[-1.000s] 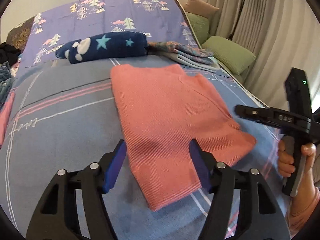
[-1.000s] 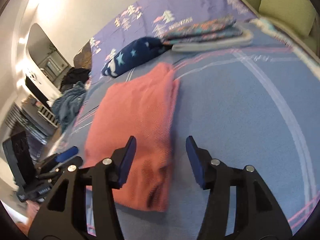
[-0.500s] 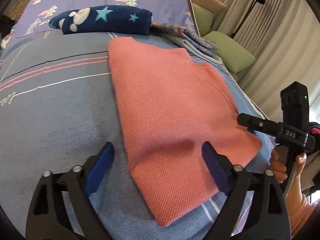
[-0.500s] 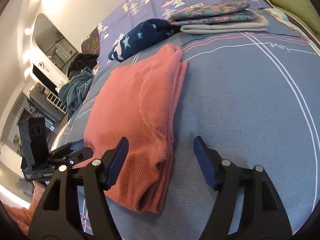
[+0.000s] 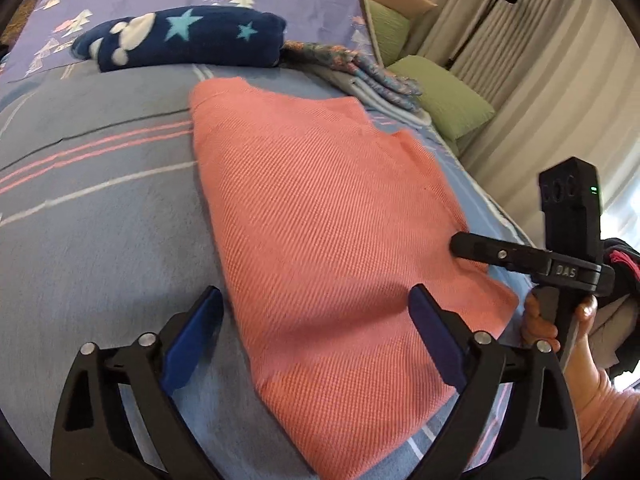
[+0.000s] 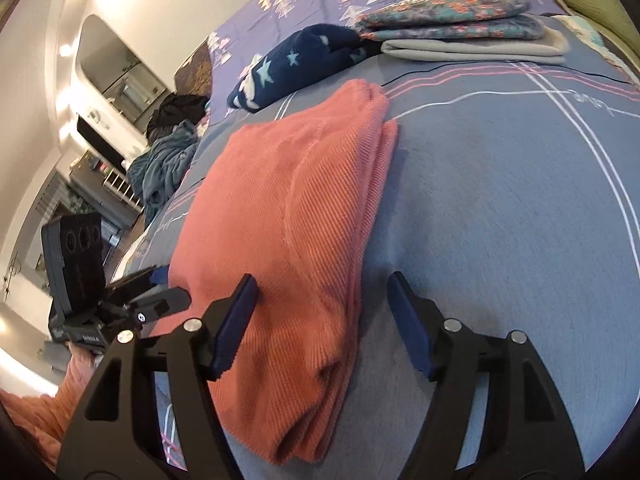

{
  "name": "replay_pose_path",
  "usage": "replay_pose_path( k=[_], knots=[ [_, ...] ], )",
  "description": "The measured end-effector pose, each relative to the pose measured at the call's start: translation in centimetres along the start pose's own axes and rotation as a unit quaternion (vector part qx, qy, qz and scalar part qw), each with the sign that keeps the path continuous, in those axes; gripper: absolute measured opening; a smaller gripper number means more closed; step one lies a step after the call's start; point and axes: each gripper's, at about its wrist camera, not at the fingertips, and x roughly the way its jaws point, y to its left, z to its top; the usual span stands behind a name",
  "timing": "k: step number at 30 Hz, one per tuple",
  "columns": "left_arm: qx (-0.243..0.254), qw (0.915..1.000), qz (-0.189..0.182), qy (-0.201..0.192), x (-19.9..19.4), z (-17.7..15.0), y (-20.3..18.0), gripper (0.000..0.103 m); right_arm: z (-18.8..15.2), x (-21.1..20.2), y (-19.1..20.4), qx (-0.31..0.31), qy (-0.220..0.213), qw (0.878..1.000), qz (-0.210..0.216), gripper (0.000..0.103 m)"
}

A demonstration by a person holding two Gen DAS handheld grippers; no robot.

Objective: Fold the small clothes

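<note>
The pink garment (image 5: 320, 216) is lying part-folded on the bed (image 5: 100, 200), its long axis running away from both grippers toward the pillows. The left gripper (image 5: 316, 340) is hovering with jaws apart over its near end, while the right gripper (image 6: 320, 320), also spread wide, is straddling the garment's layered right edge. Beyond it, folded clothes (image 6: 460, 28) and a starry navy bundle (image 5: 184, 38) are lying, with curtains (image 5: 540, 60) to one side.
</note>
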Motion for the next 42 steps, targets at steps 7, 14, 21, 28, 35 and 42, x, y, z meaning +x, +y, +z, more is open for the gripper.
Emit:
replay_pose_path(
  k=[7, 14, 21, 28, 35, 42],
  knots=[
    [0.001, 0.9989, -0.045, 0.012, 1.6, 2.5, 1.4, 0.085, 2.9, 1.8, -1.3, 0.002, 0.022, 0.999, 0.040, 0.063],
    [-0.003, 0.9978, -0.063, 0.019, 3.1, 4.4, 2.2, 0.085, 4.9, 3.7, -0.8, -0.019, 0.035, 0.999, 0.037, 0.063],
    [-0.005, 0.9982, -0.056, 0.019, 4.9, 6.9, 3.1, 0.078, 5.9, 4.5, -0.8, -0.036, 0.041, 0.998, 0.040, 0.063],
    [0.012, 0.9991, -0.039, 0.010, 5.7, 7.5, 3.1, 0.069, 5.8, 5.0, 0.5, -0.074, 0.029, 0.997, -0.003, 0.060],
    [0.008, 0.9990, -0.045, 0.002, 5.7, 7.3, 3.4, 0.066, 5.4, 5.0, 1.0, -0.088, 0.017, 0.996, -0.024, 0.055],
    [0.017, 0.9994, -0.029, -0.009, 5.3, 7.2, 2.8, 0.050, 4.2, 4.2, 5.0, -0.164, -0.027, 0.980, -0.108, 0.028]
  ],
)
